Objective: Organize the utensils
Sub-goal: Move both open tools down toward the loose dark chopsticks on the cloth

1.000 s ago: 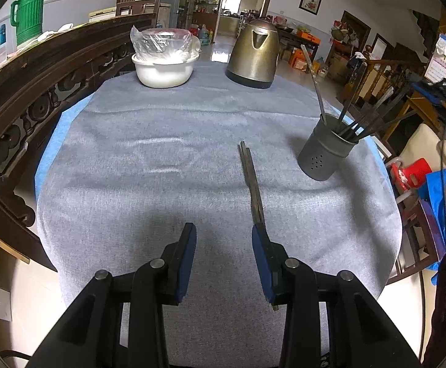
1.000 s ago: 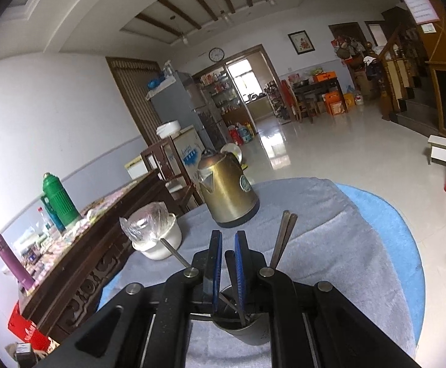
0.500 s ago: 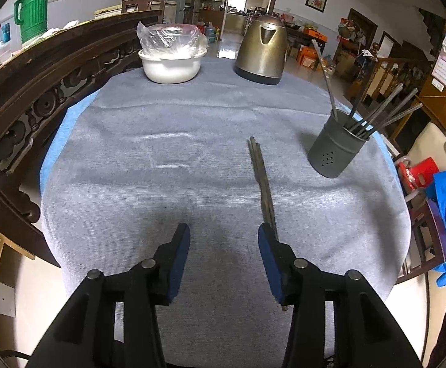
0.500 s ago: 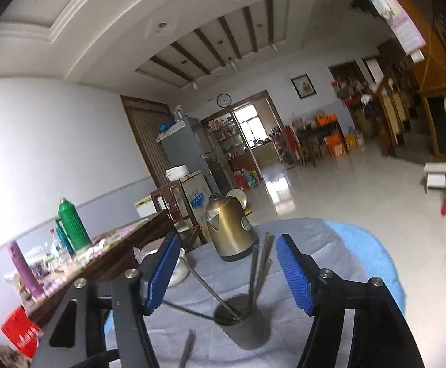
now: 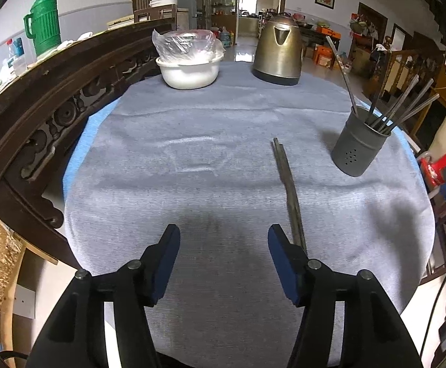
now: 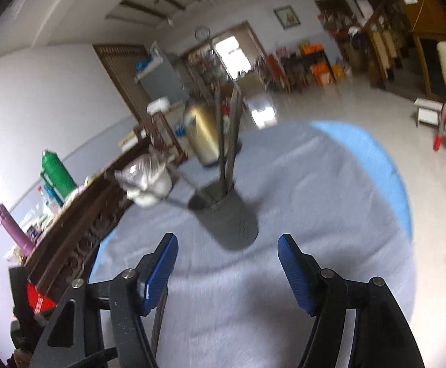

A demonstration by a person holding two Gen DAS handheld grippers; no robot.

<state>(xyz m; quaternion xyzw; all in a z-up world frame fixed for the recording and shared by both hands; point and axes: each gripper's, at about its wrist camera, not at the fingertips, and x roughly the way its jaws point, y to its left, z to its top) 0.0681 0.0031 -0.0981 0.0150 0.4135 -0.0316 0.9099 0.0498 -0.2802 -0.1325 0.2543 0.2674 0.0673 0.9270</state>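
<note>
Left tool (image 5: 223, 256) jaws have just been opening, now wide and empty. Chopstick pair (image 5: 287, 184) lies on desk (image 5: 192, 159) just outside its right pad. Right tool (image 6: 227, 271) gapes empty before holder (image 6: 229, 217). Risk: closing misses the offset pair or nudges it off.

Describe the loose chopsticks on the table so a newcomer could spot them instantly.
Start at the round table under the grey cloth, with a brass-coloured kettle and a white bowl at its far edge. Nearer, right of centre, stands a grey perforated utensil holder. Just left of it lies the pair of dark chopsticks, the only utensils lying flat on the cloth rather than standing in the holder.
</note>
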